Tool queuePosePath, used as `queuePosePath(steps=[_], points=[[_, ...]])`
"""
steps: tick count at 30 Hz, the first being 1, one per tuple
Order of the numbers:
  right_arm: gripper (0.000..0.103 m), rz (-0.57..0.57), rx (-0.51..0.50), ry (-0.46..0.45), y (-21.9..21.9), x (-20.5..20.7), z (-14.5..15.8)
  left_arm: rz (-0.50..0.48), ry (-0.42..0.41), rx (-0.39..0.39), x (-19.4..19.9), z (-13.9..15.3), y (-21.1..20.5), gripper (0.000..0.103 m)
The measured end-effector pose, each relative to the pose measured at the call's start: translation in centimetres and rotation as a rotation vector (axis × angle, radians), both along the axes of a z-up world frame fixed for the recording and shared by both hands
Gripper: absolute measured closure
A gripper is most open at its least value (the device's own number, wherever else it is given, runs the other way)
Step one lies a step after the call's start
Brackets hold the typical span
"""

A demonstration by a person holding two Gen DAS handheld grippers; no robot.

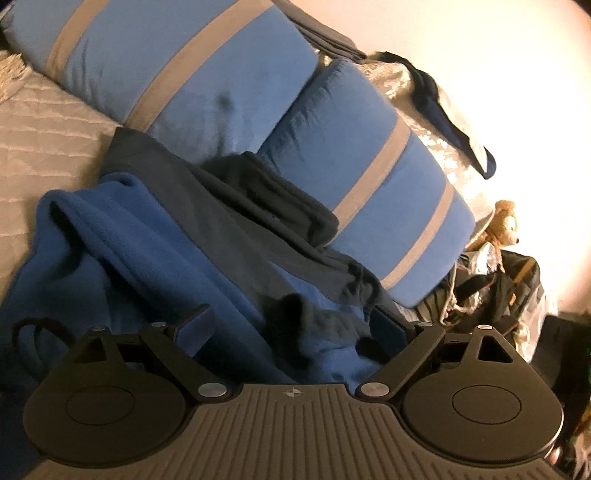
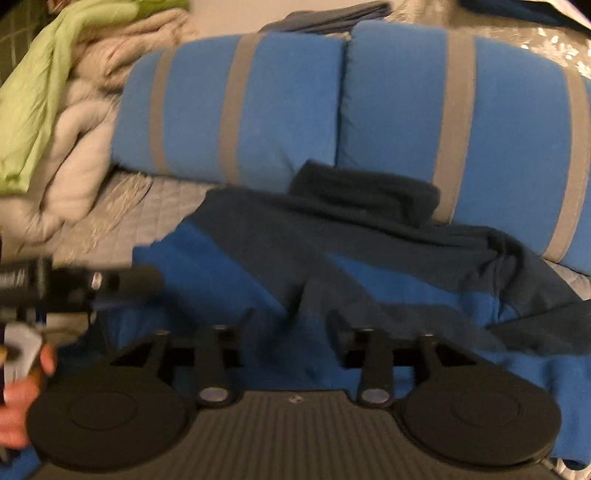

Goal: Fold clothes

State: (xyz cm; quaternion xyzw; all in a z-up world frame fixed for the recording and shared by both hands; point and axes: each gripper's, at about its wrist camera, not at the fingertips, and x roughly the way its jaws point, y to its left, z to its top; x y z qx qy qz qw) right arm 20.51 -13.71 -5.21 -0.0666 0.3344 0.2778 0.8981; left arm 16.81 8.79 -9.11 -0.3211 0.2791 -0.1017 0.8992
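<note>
A blue fleece jacket (image 1: 147, 251) with dark navy panels and a navy collar (image 1: 280, 195) lies rumpled on the bed, its collar end against the pillows. My left gripper (image 1: 291, 325) stands wide open just over it, with a dark fold of the fleece rising between the fingers (image 1: 195, 325) and neither pad pressing on it. In the blurred right wrist view the same jacket (image 2: 388, 280) fills the middle. My right gripper (image 2: 291, 321) hovers over its blue front with a gap between its fingers and nothing gripped. The left gripper's body (image 2: 74, 288) and a person's hand (image 2: 22, 387) show at the left edge.
Two blue pillows with grey stripes (image 2: 295, 103) lie behind the jacket on a quilted grey bedspread (image 1: 44, 122). A heap of beige and green cloth (image 2: 55, 92) sits at the back left. Folded dark clothes (image 2: 332, 16) lie behind the pillows. A teddy bear (image 1: 502, 225) and bags stand off the bed's right side.
</note>
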Motion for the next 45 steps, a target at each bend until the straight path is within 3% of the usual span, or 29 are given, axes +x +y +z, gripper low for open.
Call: queuePosePath(steps=[4, 8, 10, 13, 21, 24, 26, 34, 38, 41, 45], points=[[0.018, 0.135, -0.119, -0.052, -0.7, -1.3, -0.5, 0.001, 0.022, -0.052, 0.2, -0.4, 0.6, 0.011], [0.018, 0.304, -0.278, -0.111, -1.5, -3.1, -1.9, -0.006, 0.026, -0.055, 0.2, -0.5, 0.6, 0.011], [0.018, 0.358, -0.308, -0.111, -1.6, -3.3, -2.5, -0.009, 0.029, -0.051, 0.3, -0.5, 0.5, 0.011], [0.019, 0.405, -0.269, -0.075, -1.3, -2.7, -3.0, -0.008, 0.033, -0.048, 0.3, -0.5, 0.5, 0.011], [0.023, 0.396, -0.195, 0.023, 0.1, 0.7, -5.4, -0.014, 0.052, -0.025, 0.4, -0.7, 0.3, 0.011], [0.037, 0.412, -0.172, 0.073, 0.1, 0.8, -5.9, -0.017, 0.053, -0.027, 0.4, -0.8, 0.3, 0.011], [0.039, 0.434, -0.167, 0.098, 0.2, 0.4, -6.2, -0.019, 0.054, -0.029, 0.5, -0.8, 0.3, 0.011], [0.039, 0.55, -0.244, 0.055, -0.4, -2.2, -5.2, -0.025, 0.062, -0.026, 0.6, -0.8, 0.2, 0.011], [0.037, 0.487, -0.213, 0.009, -0.8, -1.7, -4.0, -0.022, 0.066, -0.024, 0.6, -0.8, 0.1, 0.011], [0.042, 0.446, -0.235, -0.023, -0.4, -1.6, -3.7, -0.02, 0.071, -0.022, 0.6, -0.8, 0.1, 0.011], [0.056, 0.429, -0.312, -0.048, 0.6, -1.6, -4.7, -0.02, 0.073, -0.022, 0.7, -0.9, 0.1, 0.011]])
